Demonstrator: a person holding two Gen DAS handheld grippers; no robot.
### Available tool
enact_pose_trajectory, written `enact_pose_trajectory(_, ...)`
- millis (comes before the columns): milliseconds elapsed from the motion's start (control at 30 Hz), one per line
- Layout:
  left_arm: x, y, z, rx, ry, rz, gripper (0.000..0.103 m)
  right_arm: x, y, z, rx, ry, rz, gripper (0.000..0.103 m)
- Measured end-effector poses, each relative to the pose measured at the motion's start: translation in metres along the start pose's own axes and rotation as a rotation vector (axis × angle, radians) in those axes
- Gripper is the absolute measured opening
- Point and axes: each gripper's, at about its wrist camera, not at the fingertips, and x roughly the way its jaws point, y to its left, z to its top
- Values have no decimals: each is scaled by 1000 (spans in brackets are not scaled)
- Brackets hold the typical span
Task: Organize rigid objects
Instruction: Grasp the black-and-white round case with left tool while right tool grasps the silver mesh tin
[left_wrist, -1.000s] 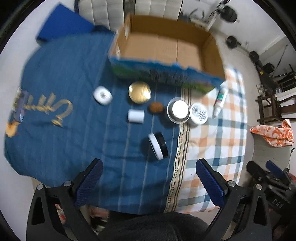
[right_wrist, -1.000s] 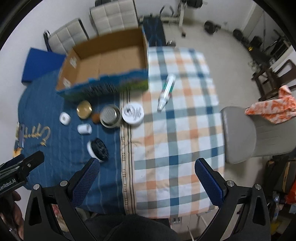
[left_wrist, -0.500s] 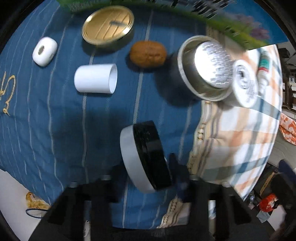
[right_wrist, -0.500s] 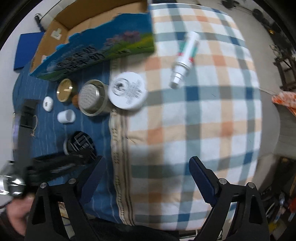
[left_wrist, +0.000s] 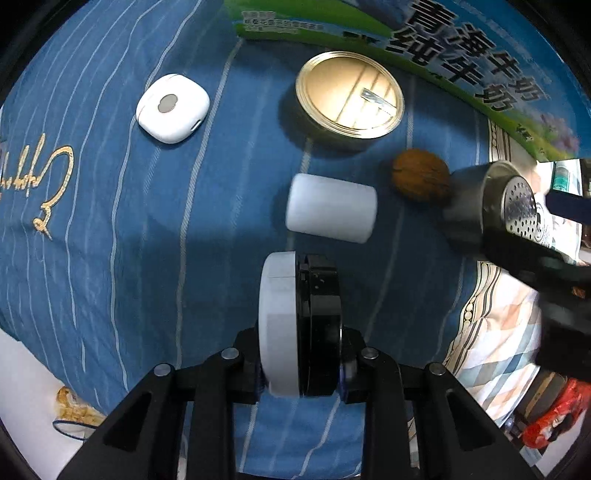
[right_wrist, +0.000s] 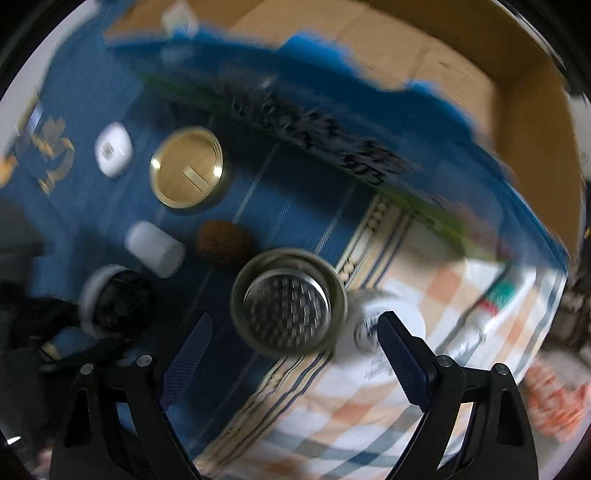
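My left gripper (left_wrist: 301, 373) is shut on a black and white round case (left_wrist: 299, 317) that stands on edge on the blue cloth; the case also shows in the right wrist view (right_wrist: 110, 299). My right gripper (right_wrist: 291, 354) is open, its fingers on either side of a steel strainer cup (right_wrist: 288, 302), which shows at the right edge of the left wrist view (left_wrist: 495, 203). A white cylinder (left_wrist: 330, 208), a walnut (left_wrist: 421, 179), a gold tin lid (left_wrist: 349, 96) and a white pod (left_wrist: 171, 107) lie beyond.
A cardboard box (right_wrist: 461, 92) with blue and green printed sides stands behind the objects. A white round lid (right_wrist: 391, 325) and a white tube (right_wrist: 491, 306) lie on the checked cloth (right_wrist: 369, 424) to the right. The right view is motion-blurred.
My left gripper came down and closed on the round case. My right gripper dropped low and moved left, from over the checked cloth to around the strainer cup.
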Motion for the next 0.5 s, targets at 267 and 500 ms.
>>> enact_pose_trajectory(267,-9,32,3,40,2,-54,25,26,7,22,34,116,-80,74)
enact_pose_trajectory(500,-12,55,8,90,8,-68,25,29,-20,-5,274,260,84,74)
